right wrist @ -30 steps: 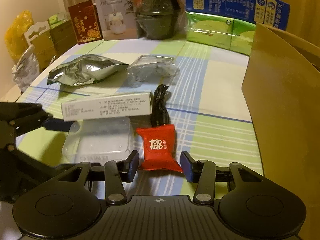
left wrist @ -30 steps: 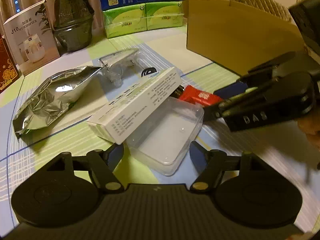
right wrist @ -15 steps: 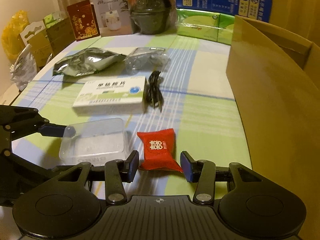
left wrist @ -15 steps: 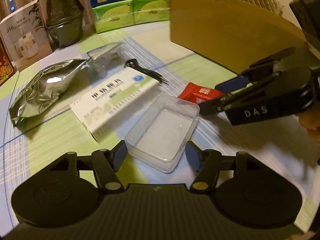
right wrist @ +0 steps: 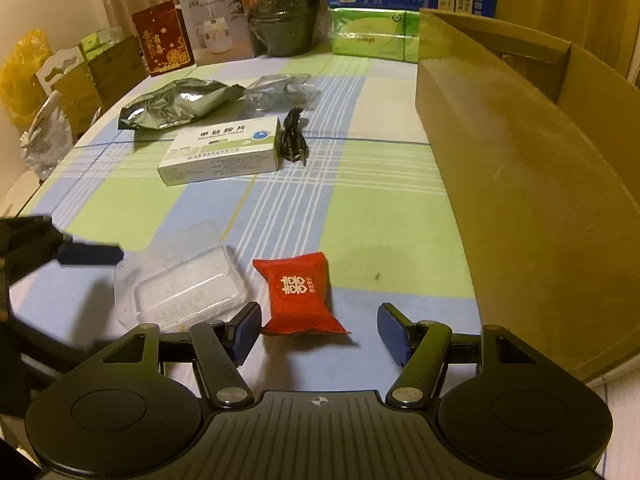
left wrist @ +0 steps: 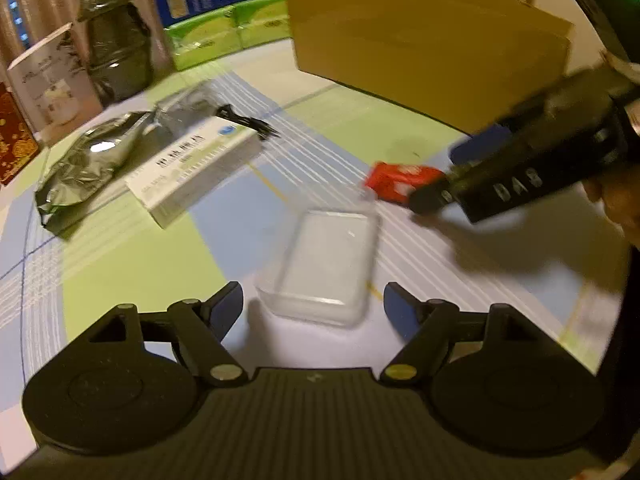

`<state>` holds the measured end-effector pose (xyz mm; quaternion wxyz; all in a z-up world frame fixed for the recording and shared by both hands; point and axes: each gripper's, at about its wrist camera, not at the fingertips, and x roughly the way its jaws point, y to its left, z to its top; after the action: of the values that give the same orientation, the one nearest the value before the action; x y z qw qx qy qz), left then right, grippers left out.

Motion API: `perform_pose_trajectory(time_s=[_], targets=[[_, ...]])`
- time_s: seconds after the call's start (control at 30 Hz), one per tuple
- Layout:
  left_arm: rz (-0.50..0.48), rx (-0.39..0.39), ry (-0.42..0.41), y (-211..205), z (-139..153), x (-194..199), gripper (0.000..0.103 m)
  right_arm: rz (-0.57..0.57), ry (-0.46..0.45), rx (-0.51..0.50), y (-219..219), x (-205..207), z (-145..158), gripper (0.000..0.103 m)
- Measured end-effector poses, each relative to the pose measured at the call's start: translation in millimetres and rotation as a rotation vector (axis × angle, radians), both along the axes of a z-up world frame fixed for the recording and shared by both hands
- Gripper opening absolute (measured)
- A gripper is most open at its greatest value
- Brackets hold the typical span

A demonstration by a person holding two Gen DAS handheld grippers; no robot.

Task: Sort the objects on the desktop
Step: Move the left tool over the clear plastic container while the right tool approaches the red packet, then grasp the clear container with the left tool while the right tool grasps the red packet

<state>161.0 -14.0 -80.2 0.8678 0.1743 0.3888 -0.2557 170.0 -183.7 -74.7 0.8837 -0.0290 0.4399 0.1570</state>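
Low in the left wrist frame, my left gripper [left wrist: 313,306] has just been spreading its jaws, and the clear plastic box [left wrist: 324,264] lies on the checked tablecloth [left wrist: 132,256] between the tips, untouched. At the bottom of the right wrist frame my right gripper [right wrist: 318,334] has also just been widening, gripping nothing, with the red packet [right wrist: 298,294] lying just ahead of its left pad. Higher up sit the white medicine box [right wrist: 224,150] and, at right, the cardboard box [right wrist: 520,184].

Both wrist cameras look steeply down along their fingers, close over the table [right wrist: 384,240]. Both views share the clear box [left wrist: 328,264], red packet [right wrist: 298,294] and cardboard box [left wrist: 432,40].
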Motion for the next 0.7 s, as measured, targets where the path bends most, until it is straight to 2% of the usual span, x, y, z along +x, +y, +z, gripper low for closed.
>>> perform_pose_trajectory(time_s=[0.13,0.23,0.3,0.4,0.5,0.6,0.63,0.7], targets=[[0.029,-0.067,0.015,1.6,2.7,17.4,0.074,0.039,-0.017,-0.010,5.7,2.3,-3.6,0.062],[0.012,-0.053,0.019,-2.5,-1.5,25.7,0.072,0.042,-0.016,-0.013,6.4,6.2,-6.7,0.062],[0.000,-0.053,0.031,-3.8,-4.1,29.4,0.054,0.033,-0.016,-0.008,4.9,9.7,-8.2,0.061],[0.031,-0.046,0.032,-1.4,-4.3,28.1,0.052,0.018,-0.016,0.008,2.5,14.2,-8.2,0.060],[0.067,-0.049,0.035,2.6,-4.4,27.6,0.052,0.033,-0.025,-0.005,5.7,14.9,-8.5,0.054],[0.074,-0.052,0.030,2.1,-4.5,27.2,0.052,0.077,-0.045,-0.048,13.9,12.9,-8.8,0.039],[0.076,-0.053,0.027,1.4,-4.6,27.6,0.052,0.095,-0.053,-0.062,16.3,11.7,-9.2,0.031],[0.082,-0.053,0.026,0.1,-5.4,28.7,0.057,0.117,-0.061,-0.076,20.0,9.1,-9.3,0.028]])
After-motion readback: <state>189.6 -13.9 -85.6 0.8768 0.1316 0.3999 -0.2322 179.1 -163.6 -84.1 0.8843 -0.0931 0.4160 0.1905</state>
